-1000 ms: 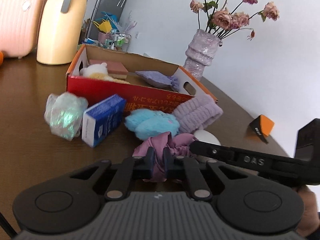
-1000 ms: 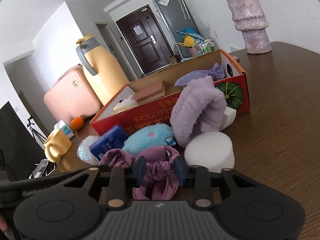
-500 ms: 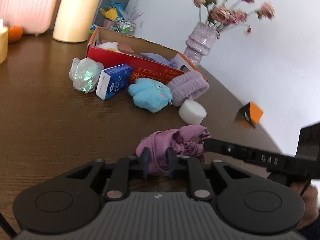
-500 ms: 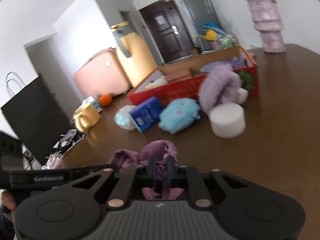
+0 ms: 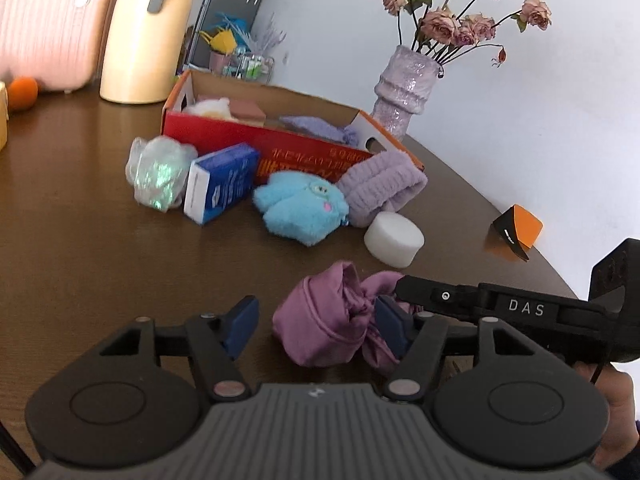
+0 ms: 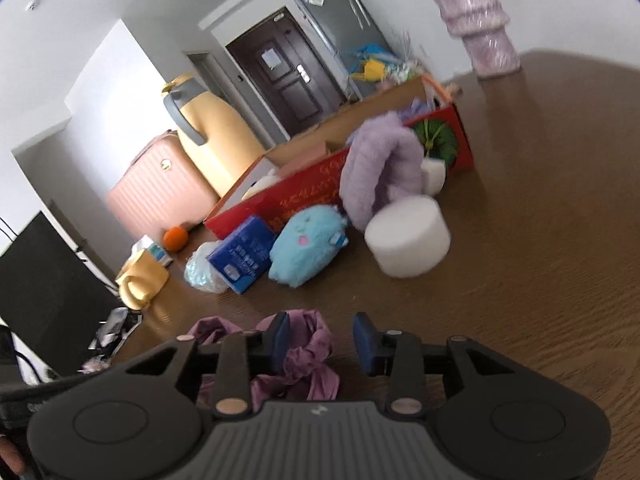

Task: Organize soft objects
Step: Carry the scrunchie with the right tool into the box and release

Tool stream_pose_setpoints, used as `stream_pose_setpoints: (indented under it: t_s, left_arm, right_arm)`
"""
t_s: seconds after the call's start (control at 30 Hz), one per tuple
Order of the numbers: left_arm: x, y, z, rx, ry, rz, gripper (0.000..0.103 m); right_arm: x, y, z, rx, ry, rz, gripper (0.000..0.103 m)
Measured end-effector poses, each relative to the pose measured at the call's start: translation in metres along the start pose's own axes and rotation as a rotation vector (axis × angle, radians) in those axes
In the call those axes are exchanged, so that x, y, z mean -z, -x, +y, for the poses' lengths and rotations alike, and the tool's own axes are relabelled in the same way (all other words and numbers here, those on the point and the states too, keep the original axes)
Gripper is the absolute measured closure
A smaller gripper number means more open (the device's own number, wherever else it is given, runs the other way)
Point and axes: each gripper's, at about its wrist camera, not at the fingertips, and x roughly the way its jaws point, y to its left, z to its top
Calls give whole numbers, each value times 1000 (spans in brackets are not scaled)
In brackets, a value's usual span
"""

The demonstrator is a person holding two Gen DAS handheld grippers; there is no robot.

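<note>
Both claws, left claw (image 5: 316, 320) and right claw (image 6: 320, 340), are sitting spread with the purple scrunchie (image 5: 332, 320) lying loose on the bench (image 5: 80, 240) between them, while the blue plushie (image 5: 300, 208), headband (image 5: 380, 184) and sponge (image 5: 394, 238) at 12 o'clock are still waiting outside the box (image 5: 304, 148), so it's looking barely half done.

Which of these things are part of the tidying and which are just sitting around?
Job: purple cloth, blue plush, lilac headband, white sponge, red box, left gripper, right gripper.

Lying about: vase, yellow jug, pink suitcase, orange.
</note>
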Motion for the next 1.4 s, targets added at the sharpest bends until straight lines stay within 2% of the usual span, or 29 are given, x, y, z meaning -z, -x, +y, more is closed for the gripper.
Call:
stream_pose_setpoints:
  t_s: [0.07,0.1,0.17,0.23,0.27,0.47,0.67,0.87,1.0,1.07,1.17,1.3,1.4]
  left_arm:
    - [3,-1,6,22,28,13,49]
    - [4,-2,8,36,41,24,69]
    - [5,-4,12,59,74,37,73]
    - [3,0,9,55,55,26,80]
    - [2,3,6,54,46,17,80]
    - [-6,16,-12,85,8,-40,82]
    - [-18,20,-24,91,-16,-66,83]
    - [-61,9,-36,86,-70,-141,83]
    - [-113,-13,-32,86,-78,-189,83]
    - [-143,-34,-23,69,-51,-186,83]
    - [-182,-78,-2,18,-16,-128,83]
    - [-211,-134,26,-91,20,-48,83]
    - [-218,-164,41,-176,18,5,83]
  right_arm:
    - [0,-4,-4,-24,-25,24,68]
    - [1,-4,-4,-24,-20,29,73]
    - [4,-6,-3,-18,-8,36,88]
    - [6,-8,-3,-29,-11,48,92]
    - [7,-7,-1,-29,-11,48,96]
    - [7,10,14,-37,69,12,97]
    - [-6,27,14,-56,73,-38,97]
    - [-31,29,15,-66,109,-79,97]
    - [-73,23,20,-75,165,-128,97]
    - [-100,12,22,-83,182,-148,97]
    - [-146,-22,24,-88,188,-140,97]
    - [-193,-94,32,4,258,-85,97]
    - [-213,-150,30,21,216,-6,96]
